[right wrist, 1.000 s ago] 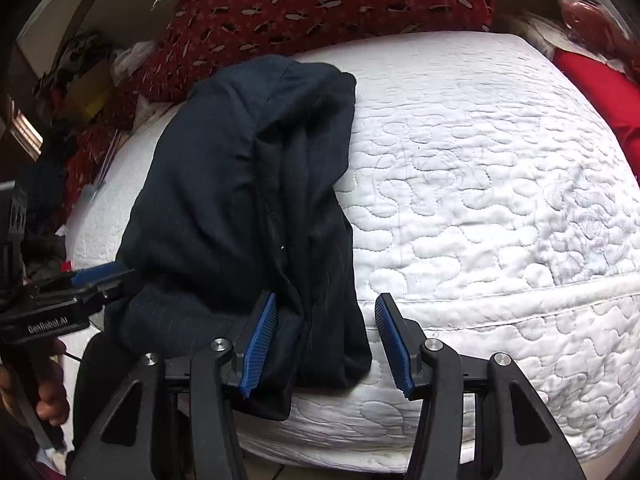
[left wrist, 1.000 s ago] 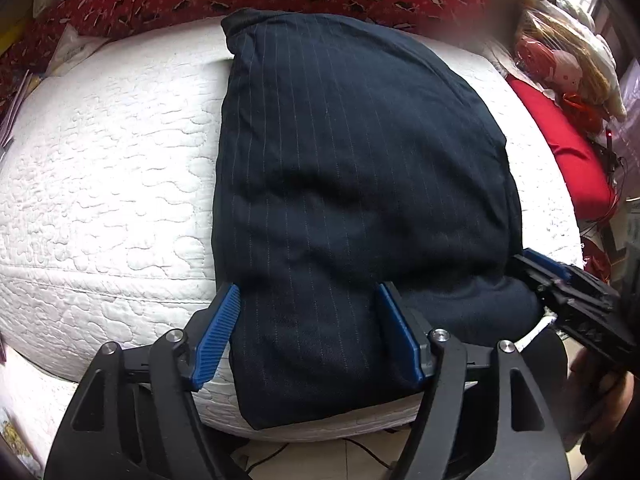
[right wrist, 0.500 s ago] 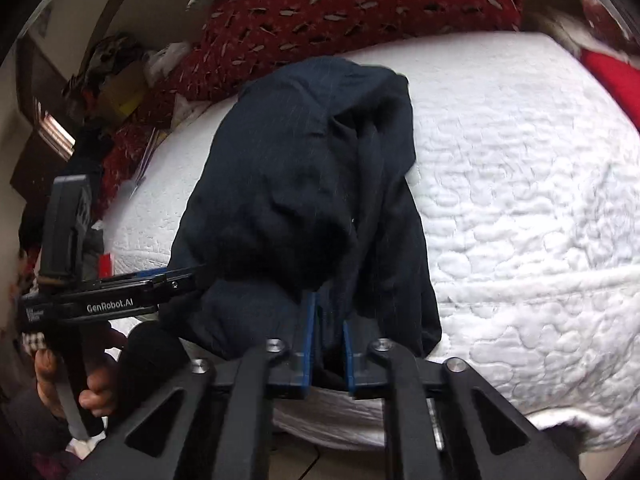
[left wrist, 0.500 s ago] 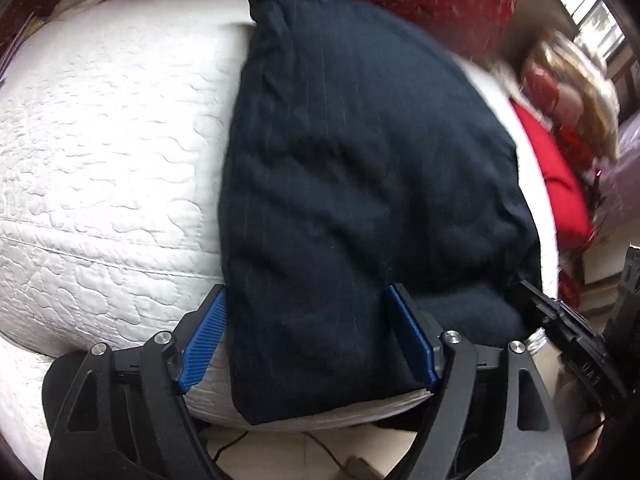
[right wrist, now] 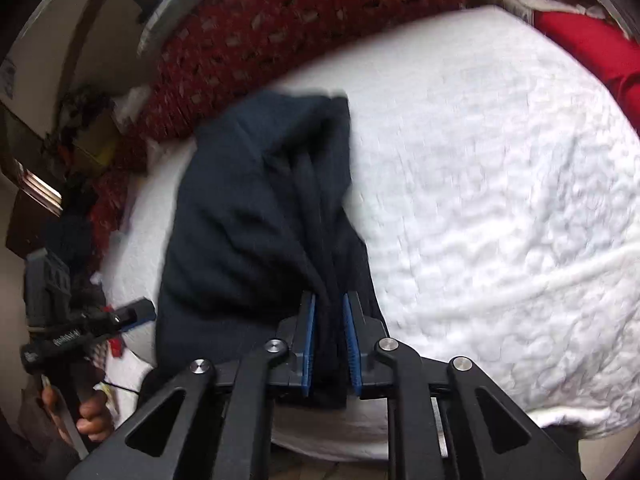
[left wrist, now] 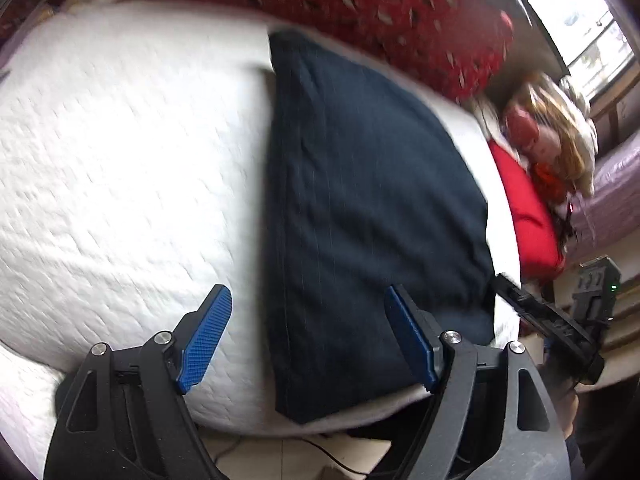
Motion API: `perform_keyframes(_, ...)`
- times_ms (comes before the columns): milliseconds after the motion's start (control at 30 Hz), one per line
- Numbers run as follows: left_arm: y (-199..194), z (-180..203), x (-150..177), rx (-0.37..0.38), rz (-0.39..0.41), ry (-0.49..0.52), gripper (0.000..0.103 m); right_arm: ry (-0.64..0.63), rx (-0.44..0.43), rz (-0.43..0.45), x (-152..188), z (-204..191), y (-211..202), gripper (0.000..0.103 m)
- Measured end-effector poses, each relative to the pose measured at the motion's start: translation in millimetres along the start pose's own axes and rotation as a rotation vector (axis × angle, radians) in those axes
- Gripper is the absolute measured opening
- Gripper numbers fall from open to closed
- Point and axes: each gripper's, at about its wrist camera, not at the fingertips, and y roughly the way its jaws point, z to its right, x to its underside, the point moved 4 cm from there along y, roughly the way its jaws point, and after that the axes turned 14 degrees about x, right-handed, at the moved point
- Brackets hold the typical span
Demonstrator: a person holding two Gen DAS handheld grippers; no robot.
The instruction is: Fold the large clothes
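Observation:
A dark navy pinstriped garment point(left wrist: 372, 200) lies folded on the white quilted bed point(left wrist: 120, 168), reaching the near edge. My left gripper point(left wrist: 308, 312) is open; its left finger is over the quilt and its right finger over the garment's near end. My right gripper point(right wrist: 329, 312) is shut on the garment's near right edge point(right wrist: 260, 208), with gathered cloth between the blue pads. The right gripper also shows in the left wrist view point(left wrist: 540, 320), at the garment's right corner. The left gripper shows in the right wrist view point(right wrist: 92, 328), at far left.
A red patterned blanket point(left wrist: 340, 4) runs along the bed's far side. A red cushion point(left wrist: 524, 216) and a pile of bags point(left wrist: 552, 132) sit right of the bed. The floor with a cable point(left wrist: 320, 456) lies below the near edge.
My right gripper closed on the garment's near right edge and is bunching it. My left gripper stayed open and shifted left, so the garment's left edge now lies between its fingers.

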Motion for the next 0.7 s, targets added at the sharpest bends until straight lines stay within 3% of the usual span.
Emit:
perform_keyframes(33,0.3,-0.9,-8.0,-0.007,0.009,-0.001,0.079,0.021,-0.019,0.027,-10.2,1.0,-6.0,0.036)
perform_keyframes(100,7.1,-1.5,-23.0,-0.023,0.010,-0.014,0.079,0.077,-0.042,0.069,-35.3,-0.7,-6.0,0.055)
perform_keyframes(267,41.5,7.7,-45.1,-0.075,-0.013,0.015,0.079,0.045,-0.015,0.078,-68.9,-27.3,28.2,0.054)
perform_keyframes(333,62.2,3.8,-45.5,-0.105,-0.053,0.023,0.079,0.004,0.055,0.079,-72.1,-33.7,46.6,0.038)
perform_keyframes(467,89.9,-3.6,-47.8,-0.090,-0.098,-0.030,0.081,-0.013,0.131,-0.011,-72.0,-28.7,87.6,0.038)
perform_keyframes(567,71.1,-2.5,-47.0,-0.065,-0.084,-0.049,0.080,-0.011,0.130,0.014,-75.6,-30.3,73.5,0.043)
perform_keyframes(700,44.3,7.2,-30.2,-0.078,-0.043,0.036,0.080,-0.086,0.071,0.094,-61.7,-38.2,27.5,0.047)
